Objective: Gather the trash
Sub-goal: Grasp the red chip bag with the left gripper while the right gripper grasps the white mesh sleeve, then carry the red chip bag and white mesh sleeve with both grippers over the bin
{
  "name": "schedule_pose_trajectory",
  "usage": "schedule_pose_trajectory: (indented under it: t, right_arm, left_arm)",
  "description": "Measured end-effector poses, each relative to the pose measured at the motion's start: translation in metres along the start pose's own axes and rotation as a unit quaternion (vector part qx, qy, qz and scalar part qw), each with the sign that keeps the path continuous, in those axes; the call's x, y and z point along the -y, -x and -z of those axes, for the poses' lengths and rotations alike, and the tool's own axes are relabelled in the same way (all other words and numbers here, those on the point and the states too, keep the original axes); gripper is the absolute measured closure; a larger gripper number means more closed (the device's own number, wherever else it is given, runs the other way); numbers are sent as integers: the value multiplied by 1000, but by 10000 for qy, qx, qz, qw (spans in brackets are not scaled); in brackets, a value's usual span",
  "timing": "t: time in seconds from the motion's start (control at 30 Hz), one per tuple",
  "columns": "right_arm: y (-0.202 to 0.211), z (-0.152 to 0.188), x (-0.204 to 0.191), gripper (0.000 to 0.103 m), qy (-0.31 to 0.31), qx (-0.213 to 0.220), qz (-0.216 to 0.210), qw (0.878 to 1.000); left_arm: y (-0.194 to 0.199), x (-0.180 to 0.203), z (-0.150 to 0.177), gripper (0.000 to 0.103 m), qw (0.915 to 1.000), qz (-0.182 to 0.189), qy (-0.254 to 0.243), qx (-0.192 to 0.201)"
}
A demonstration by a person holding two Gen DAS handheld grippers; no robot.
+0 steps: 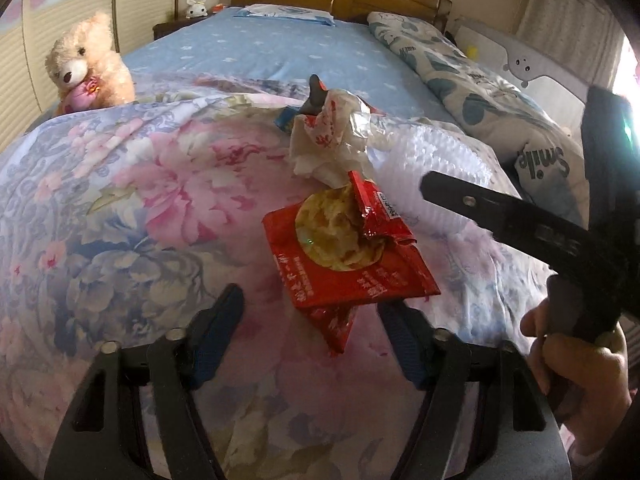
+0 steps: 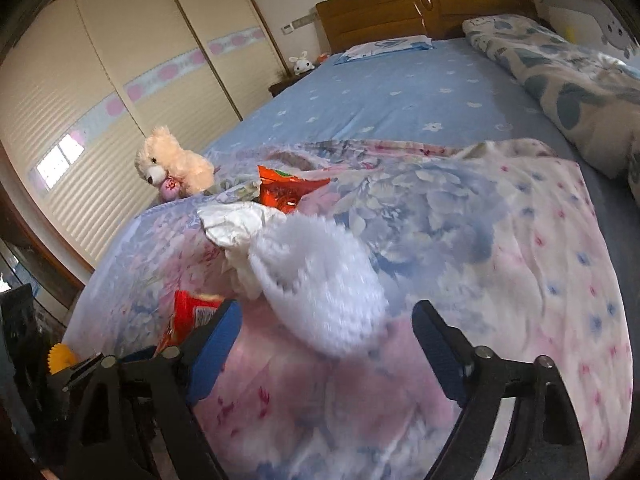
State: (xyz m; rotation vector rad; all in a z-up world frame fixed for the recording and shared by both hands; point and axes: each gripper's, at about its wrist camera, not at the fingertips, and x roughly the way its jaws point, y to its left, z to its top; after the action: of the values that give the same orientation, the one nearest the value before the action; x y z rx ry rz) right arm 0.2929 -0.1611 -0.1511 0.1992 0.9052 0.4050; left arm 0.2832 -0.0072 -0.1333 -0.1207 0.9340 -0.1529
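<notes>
- Bedroom scene: a wide bed [image 1: 280, 52] with a blue sheet carries a floral quilt [image 1: 160, 208] across its near end, and the trash lies in a loose cluster on that quilt.
- At the far left edge of the bed, around ten o'clock in the left wrist view, a teddy bear [image 1: 86, 68] sits well apart from the litter.
- Left gripper [image 1: 310, 304] hangs over the quilt with its jaws partly open and nothing clamped; the red snack wrapper [image 1: 344, 256] lies between and just ahead of its fingers, at twelve o'clock, long axis running roughly from seven to one o'clock.
- Beyond it, still at twelve, sits a crumpled white wrapper [image 1: 332, 140].
- Right of that, near two o'clock, lies a white foam net [image 1: 432, 168]; the right gripper [image 2: 326, 328] has it at twelve o'clock, spread wide and empty, the net's near end reaching between the fingers but not visibly pinched.
- Each hand is nearest its own piece; both grippers tilt steeply down toward the quilt.
</notes>
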Motion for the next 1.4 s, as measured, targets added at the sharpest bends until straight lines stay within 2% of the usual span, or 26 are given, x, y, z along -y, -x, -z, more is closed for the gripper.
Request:
schedule_pose_trajectory:
  t: [0.03,0.07,0.1,0.2,0.3,0.7,1.0,1.4]
  right_arm:
    - [-2,-1,-1,34,51,-20,57,10000]
    - [-5,-2,-2,52,83,-68,99,9999]
    - [-8,-2,-2,66,78,-136,100,9998]
    - [-4,0,1,78,-1,-122,61,9999]
    - [7,7,3,79,-112,-89,14,9999]
    - [93,65,16,80,-698,280,-83,9971]
    - [149,108,27,80,-939,469,142,9944]
    - [214,137,39,80,-1149,912,401,9884]
  left_arm:
    - [-1,1,-1,57,10000,39,-24,-3]
    - [-1,3,-1,72,10000,60,-55,-1]
    - [-2,5,-2,78,9999,79,-97,-13]
    - [0,10,0,83,9997,82,-215,45]
    - [6,14,4,90,9995,103,-268,93]
    - [50,43,37,93,9985,254,-400,288]
    - [73,86,67,93,9956,492,-746,298]
    - [99,124,88,93,9918,472,-1103,432]
